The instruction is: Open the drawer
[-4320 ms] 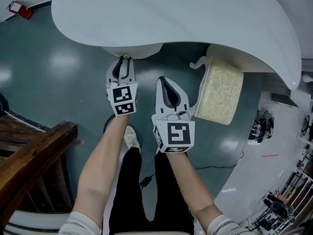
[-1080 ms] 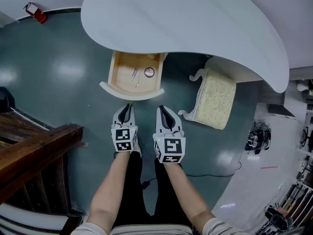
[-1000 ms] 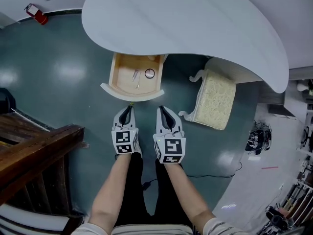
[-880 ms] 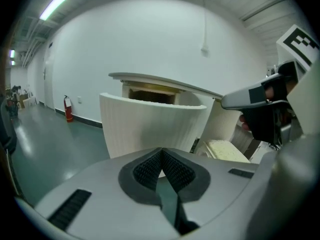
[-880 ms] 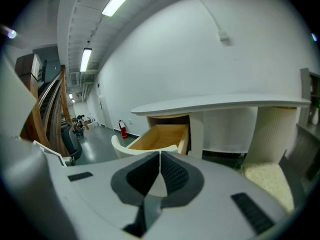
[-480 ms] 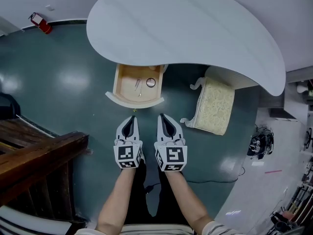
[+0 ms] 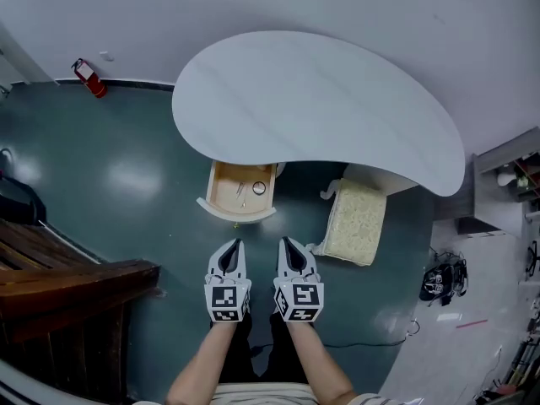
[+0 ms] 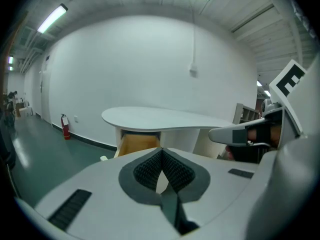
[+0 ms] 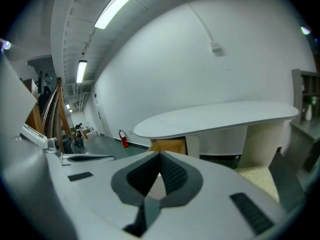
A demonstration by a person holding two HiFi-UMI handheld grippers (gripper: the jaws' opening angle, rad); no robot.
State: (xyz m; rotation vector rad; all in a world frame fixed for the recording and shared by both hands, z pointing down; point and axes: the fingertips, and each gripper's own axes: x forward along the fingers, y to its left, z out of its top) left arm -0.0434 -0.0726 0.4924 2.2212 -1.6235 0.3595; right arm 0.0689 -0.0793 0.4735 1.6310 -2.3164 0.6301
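Observation:
The wooden drawer (image 7: 240, 194) stands pulled out from under the white curved table (image 7: 321, 108), with a few small items lying inside. Both grippers hang side by side over the green floor, short of the drawer front and apart from it. My left gripper (image 7: 236, 244) is shut and holds nothing. My right gripper (image 7: 284, 241) also looks shut and empty. In the left gripper view the drawer (image 8: 140, 142) shows beyond the closed pads (image 8: 150, 171). In the right gripper view the drawer (image 9: 169, 145) sits under the table (image 9: 220, 115).
A cream cushioned stool (image 7: 354, 222) stands right of the drawer under the table edge. A dark wooden structure (image 7: 67, 285) fills the lower left. A red fire extinguisher (image 7: 88, 77) stands by the wall. Dark gear (image 7: 439, 281) lies on the floor at right.
The drawer, closed in the earliest frame, stands open. Both grippers have risen and drawn back from its front, and the whole scene looks smaller as the head camera rose.

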